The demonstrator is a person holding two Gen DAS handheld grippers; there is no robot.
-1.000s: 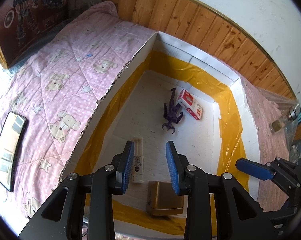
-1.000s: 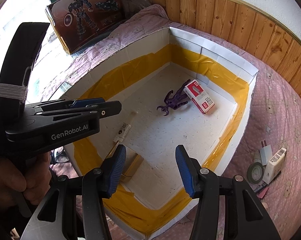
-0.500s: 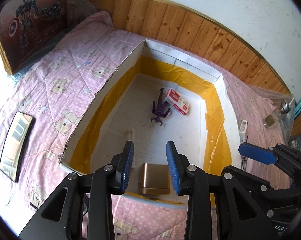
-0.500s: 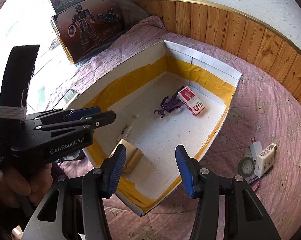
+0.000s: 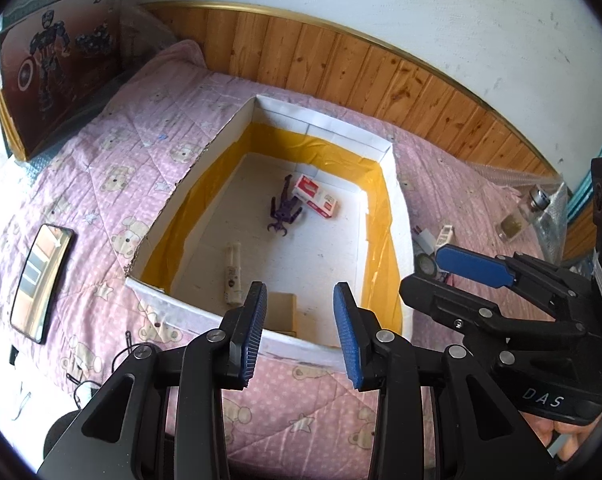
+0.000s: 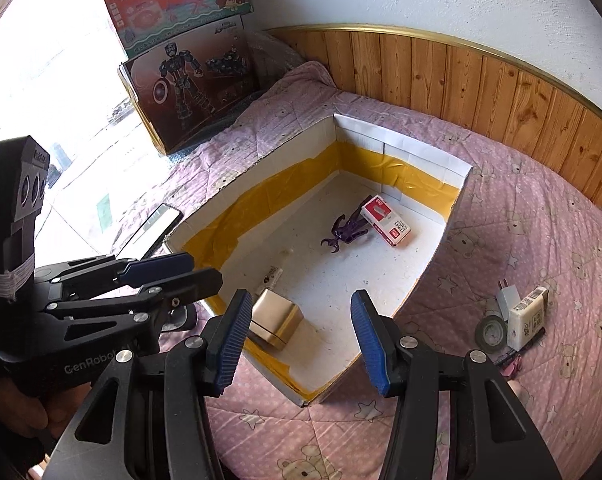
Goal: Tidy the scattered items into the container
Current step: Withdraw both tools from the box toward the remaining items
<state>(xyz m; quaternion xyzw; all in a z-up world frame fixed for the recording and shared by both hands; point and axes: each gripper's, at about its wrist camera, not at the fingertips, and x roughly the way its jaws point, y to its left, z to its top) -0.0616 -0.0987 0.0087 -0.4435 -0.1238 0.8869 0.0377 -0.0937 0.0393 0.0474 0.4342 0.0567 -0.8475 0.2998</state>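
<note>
A white cardboard box (image 5: 323,130) (image 6: 401,142) lined with yellow tape lies on the pink quilt. Inside it are a purple claw toy (image 5: 281,210) (image 6: 344,231), a red and white box (image 5: 316,201) (image 6: 385,221), a white tube (image 5: 232,268) (image 6: 271,276) and a gold box (image 5: 281,312) (image 6: 275,320). My left gripper (image 5: 300,336) is open and empty above the box's near edge. My right gripper (image 6: 301,344) is open and empty beside it. A tape roll (image 6: 491,332), a white packet (image 6: 528,317) and a plug (image 6: 507,298) lie on the quilt right of the box.
A phone (image 5: 41,282) (image 6: 151,230) lies on the quilt left of the box. Toy boxes (image 6: 189,76) (image 5: 49,76) lean at the back left. A glass bottle (image 5: 521,216) lies at the right by the wood-panelled wall (image 6: 501,92).
Both grippers have pulled back and up from inside the box, so the whole box and the surrounding quilt now show. Both stayed open.
</note>
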